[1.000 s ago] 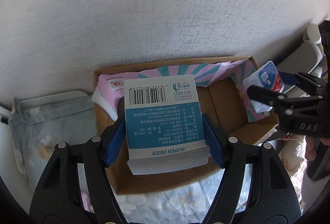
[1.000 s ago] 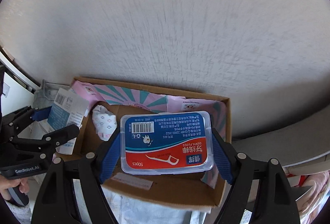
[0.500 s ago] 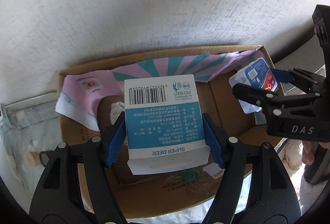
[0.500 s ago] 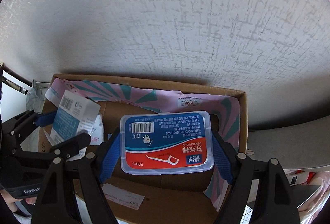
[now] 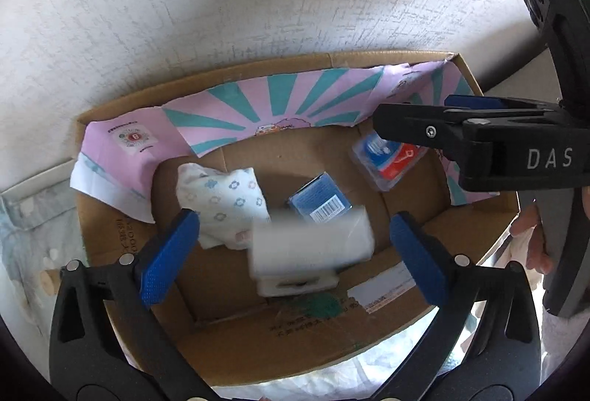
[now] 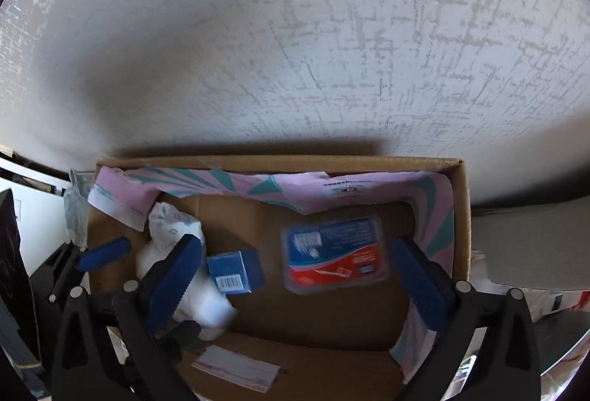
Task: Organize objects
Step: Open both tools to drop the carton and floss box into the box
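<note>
An open cardboard box (image 5: pixel 280 345) (image 6: pixel 462 216) with a pink and teal paper liner stands against a white wall. My left gripper (image 5: pixel 295 242) is open above it; the blue and white carton (image 5: pixel 317 235) is blurred between the fingers, inside the box. My right gripper (image 6: pixel 295 272) is open; the clear dental floss case (image 6: pixel 333 261) with a blue and red label lies blurred inside the box below it. The case (image 5: pixel 387 161) also shows in the left wrist view under the right gripper (image 5: pixel 424 131).
A folded white cloth with small flower prints (image 5: pixel 225 201) (image 6: pixel 169 227) lies at the box's left. A white address label (image 6: pixel 236 367) is stuck on the front flap. Patterned bedding (image 5: pixel 22 253) surrounds the box. A grey ledge (image 6: pixel 531 242) is at the right.
Both grippers opened. The carton left the left gripper and the floss case left the right gripper; both now appear blurred inside the box. Both views moved closer over the box.
</note>
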A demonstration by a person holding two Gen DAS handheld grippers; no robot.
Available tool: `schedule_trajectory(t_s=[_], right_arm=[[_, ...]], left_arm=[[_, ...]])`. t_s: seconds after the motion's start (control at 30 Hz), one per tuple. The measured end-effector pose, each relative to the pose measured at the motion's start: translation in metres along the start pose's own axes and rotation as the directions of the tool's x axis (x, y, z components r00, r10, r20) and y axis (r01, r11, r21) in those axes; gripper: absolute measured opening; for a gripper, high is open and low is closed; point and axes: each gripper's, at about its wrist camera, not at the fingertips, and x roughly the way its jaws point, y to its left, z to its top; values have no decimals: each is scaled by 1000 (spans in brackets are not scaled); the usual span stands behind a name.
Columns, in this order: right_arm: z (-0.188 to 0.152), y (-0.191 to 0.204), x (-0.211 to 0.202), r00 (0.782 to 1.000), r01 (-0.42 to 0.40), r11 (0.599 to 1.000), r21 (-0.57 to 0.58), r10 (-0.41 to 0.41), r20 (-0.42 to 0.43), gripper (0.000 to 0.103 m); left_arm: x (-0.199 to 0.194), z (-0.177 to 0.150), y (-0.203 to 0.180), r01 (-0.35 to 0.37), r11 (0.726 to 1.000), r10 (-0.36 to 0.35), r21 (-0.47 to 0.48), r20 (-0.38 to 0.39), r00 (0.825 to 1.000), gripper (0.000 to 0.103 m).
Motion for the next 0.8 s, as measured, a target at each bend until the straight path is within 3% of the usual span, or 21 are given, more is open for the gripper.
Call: schedule_trajectory(t_s=[0.3, 0.8], right_arm=[[8, 1, 6, 999, 43, 998, -37, -42, 25, 103], [-12, 29, 11, 997, 80, 995, -64, -80, 11, 103]], left_arm=[[-12, -5, 6, -2, 1000, 2, -12, 28, 1000, 103], [-48, -25, 22, -8, 1000, 8, -11, 77, 997, 103]])
